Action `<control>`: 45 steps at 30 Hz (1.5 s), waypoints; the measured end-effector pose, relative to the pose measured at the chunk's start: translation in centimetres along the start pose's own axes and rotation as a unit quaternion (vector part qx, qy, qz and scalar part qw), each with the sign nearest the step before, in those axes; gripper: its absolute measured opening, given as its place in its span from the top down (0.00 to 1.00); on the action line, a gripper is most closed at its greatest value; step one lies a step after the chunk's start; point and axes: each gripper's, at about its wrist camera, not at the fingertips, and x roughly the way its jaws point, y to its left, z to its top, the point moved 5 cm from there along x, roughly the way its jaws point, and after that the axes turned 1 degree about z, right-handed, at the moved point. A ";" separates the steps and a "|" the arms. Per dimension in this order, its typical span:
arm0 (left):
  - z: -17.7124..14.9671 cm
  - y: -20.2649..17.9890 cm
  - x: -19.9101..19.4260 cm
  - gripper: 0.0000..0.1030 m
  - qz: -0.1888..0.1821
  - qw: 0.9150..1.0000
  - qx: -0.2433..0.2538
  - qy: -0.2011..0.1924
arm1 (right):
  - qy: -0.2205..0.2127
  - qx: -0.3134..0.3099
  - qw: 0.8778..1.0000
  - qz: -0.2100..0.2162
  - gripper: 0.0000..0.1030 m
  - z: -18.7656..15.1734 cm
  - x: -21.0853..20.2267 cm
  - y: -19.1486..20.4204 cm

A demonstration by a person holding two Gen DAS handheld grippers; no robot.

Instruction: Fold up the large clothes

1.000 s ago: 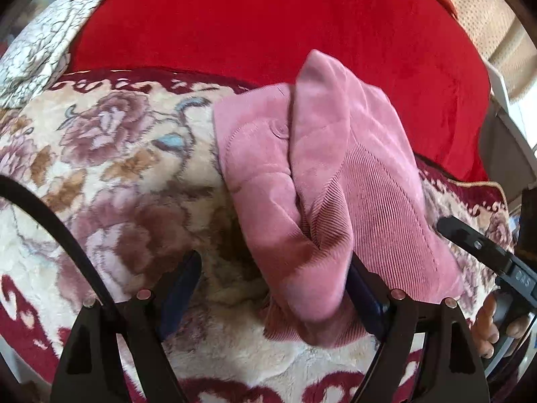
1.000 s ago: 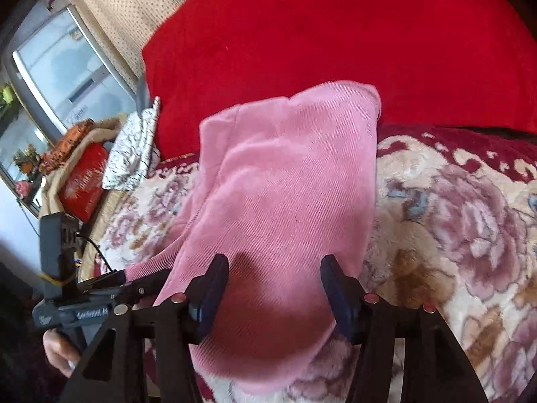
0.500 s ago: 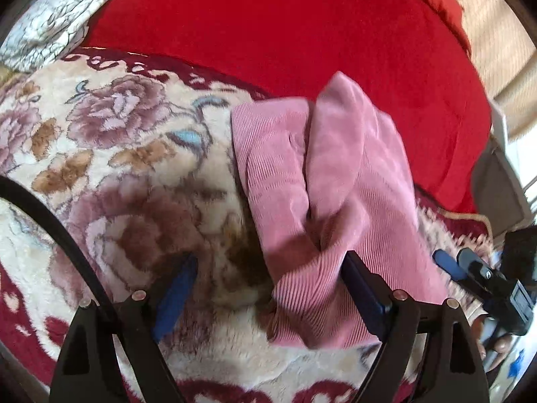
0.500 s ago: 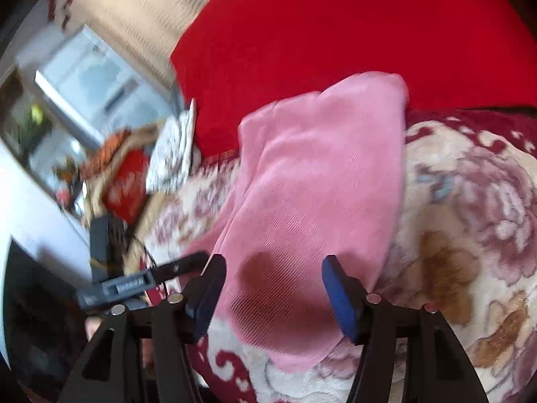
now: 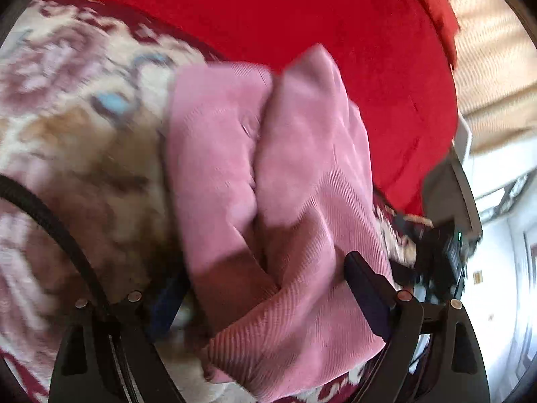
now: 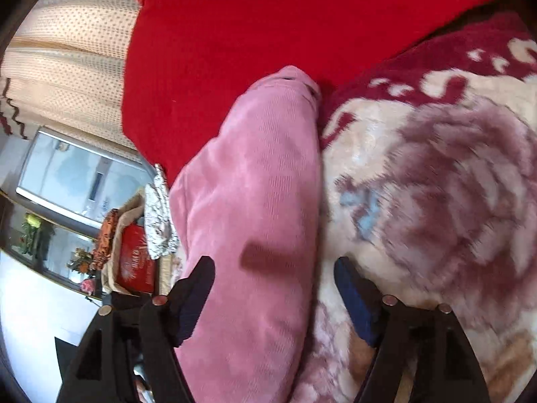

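The folded pink corduroy garment (image 5: 268,201) lay bunched on the floral plush blanket (image 5: 84,154), just ahead of both tools, likely set down there after a fold. The left hand-held gripper (image 5: 265,299) straddled its near edge, jaws opening, pads apparently not pressing. The right hand-held gripper (image 6: 273,299) was opening too, cloth between its jaws. Beyond lay a red cushion (image 6: 268,16).

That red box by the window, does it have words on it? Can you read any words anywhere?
Red box: pale lettering under a starburst, too blurred to read.
Small yellowish sign on the white wall: too small to read.
Nothing else bears words.
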 end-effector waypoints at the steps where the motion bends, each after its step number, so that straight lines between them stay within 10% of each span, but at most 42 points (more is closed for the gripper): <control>1: -0.2 -0.2 0.4 0.12 -0.007 1.000 0.000 0.006 | 0.003 -0.007 1.000 0.005 0.14 0.1 0.3 0.3; 11: -0.2 -1.4 0.8 0.36 -0.019 0.999 0.034 -0.016 | 0.012 -0.127 0.990 -0.057 0.12 -1.0 5.2 5.0; 18: -0.5 -3.7 0.3 0.62 -0.019 0.997 0.060 -0.038 | -0.028 -0.165 0.980 -0.109 0.60 -1.2 4.0 6.6; 27: -5.2 -13.1 -0.2 0.62 -0.061 0.986 0.155 -0.028 | -0.088 -0.158 0.977 -0.111 0.63 -0.6 -6.1 8.0; 31: -8.4 -14.5 3.9 0.60 -0.018 0.980 0.191 0.045 | -0.064 -0.132 0.979 -0.142 0.63 -1.3 -9.2 5.0; 35: -8.4 -13.1 5.6 0.43 0.003 0.981 0.171 0.089 | -0.018 -0.116 0.977 -0.176 0.42 -2.6 -8.0 -0.2; 45: -3.5 -15.8 -2.3 0.40 0.039 0.970 0.238 -0.041 | -0.098 -0.225 0.953 -0.177 0.40 -3.5 -15.0 5.7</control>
